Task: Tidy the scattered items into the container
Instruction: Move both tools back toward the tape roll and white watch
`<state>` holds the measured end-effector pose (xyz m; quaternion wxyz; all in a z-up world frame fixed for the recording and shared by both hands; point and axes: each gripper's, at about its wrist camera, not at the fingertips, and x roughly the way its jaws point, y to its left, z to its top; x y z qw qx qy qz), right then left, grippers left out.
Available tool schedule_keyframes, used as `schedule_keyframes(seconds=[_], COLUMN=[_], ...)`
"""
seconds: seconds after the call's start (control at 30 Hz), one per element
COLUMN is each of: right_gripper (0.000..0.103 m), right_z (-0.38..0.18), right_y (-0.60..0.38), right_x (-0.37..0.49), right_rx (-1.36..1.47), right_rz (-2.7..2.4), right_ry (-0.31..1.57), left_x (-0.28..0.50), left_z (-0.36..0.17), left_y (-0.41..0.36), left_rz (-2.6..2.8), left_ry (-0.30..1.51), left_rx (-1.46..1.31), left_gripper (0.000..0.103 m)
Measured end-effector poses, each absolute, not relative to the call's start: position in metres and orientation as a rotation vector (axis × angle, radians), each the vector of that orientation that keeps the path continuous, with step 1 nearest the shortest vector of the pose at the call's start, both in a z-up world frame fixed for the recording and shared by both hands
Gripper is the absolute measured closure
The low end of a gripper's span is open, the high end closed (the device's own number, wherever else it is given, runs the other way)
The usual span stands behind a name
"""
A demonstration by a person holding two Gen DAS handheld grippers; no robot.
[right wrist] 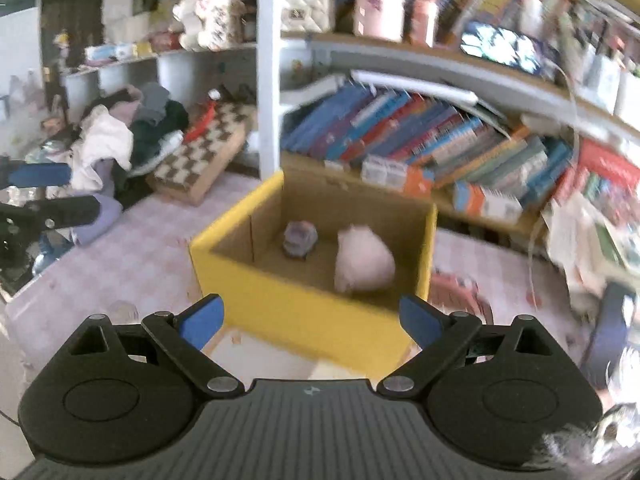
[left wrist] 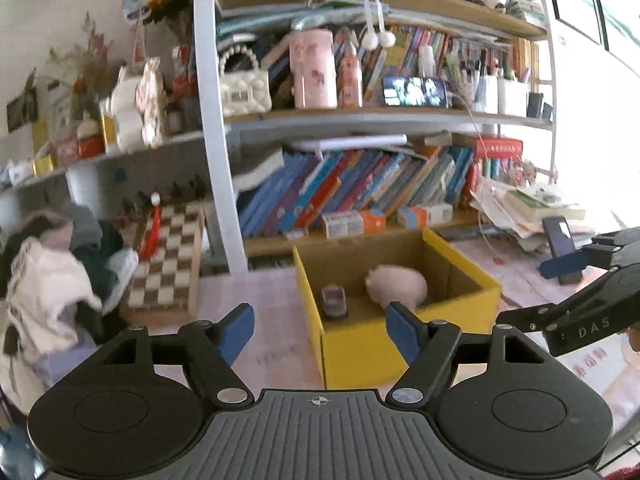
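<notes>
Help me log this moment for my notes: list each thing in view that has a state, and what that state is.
left gripper: open, holding nothing
right gripper: open, holding nothing
yellow box: open-topped, upright on the table
pink plush pig: inside the box
small toy car: inside the box, beside the pig
chessboard: outside the box, leaning by the shelf post

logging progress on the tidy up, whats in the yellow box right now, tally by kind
plush pig: 1
toy car: 1
total in the box: 2
</notes>
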<state>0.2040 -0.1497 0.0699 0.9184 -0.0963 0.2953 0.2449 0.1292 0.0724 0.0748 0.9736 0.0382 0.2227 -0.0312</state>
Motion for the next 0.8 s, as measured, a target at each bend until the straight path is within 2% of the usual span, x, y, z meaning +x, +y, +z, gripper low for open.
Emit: schedule_keyframes(seconds=[0.8], right_gripper=[0.008], right_z=[-0.01], right_y=[-0.141], right_x=[0.084], right_rx=[-0.18], right_rz=[0.326], right_ry=[0.715], left_x=[0.042], left_z=[-0.01], left_y=[0.044], left_rz=[-0.098], left_ry=[0.649], left_rx=[0.084], left_gripper=[0.028])
